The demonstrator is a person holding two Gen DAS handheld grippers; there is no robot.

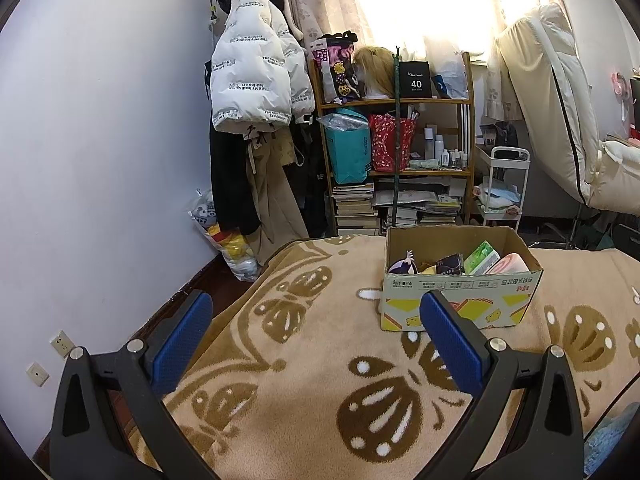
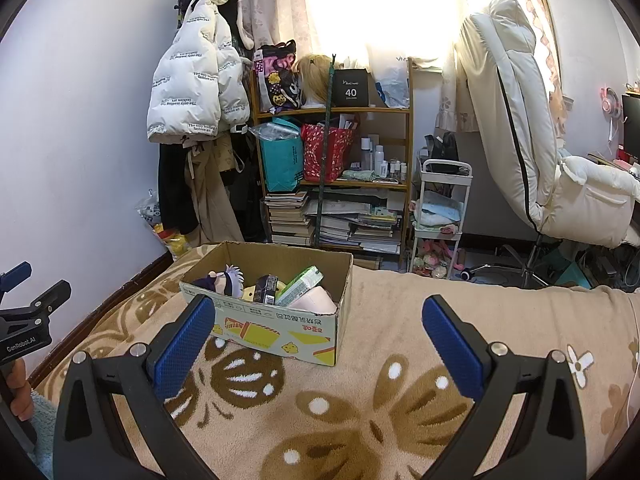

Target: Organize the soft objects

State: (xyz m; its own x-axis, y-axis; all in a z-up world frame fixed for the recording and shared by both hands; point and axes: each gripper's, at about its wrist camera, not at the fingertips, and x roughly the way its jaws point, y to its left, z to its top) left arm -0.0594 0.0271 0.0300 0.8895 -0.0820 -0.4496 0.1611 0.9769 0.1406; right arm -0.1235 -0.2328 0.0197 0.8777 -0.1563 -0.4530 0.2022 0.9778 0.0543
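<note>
Left gripper (image 1: pixel 316 336), right gripper (image 2: pixel 316 336): fingers wide, holding nothing. Cardboard box (image 2: pixel 280 330): near blanket's (image 2: pixel 400 420) far edge; bare blanket in front.

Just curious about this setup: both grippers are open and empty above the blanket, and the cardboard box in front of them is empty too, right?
Not quite. Both views show the box already holding things: a plush doll, packets and a pink roll. The rest is right: left gripper and right gripper are open and empty over the blanket.
</note>
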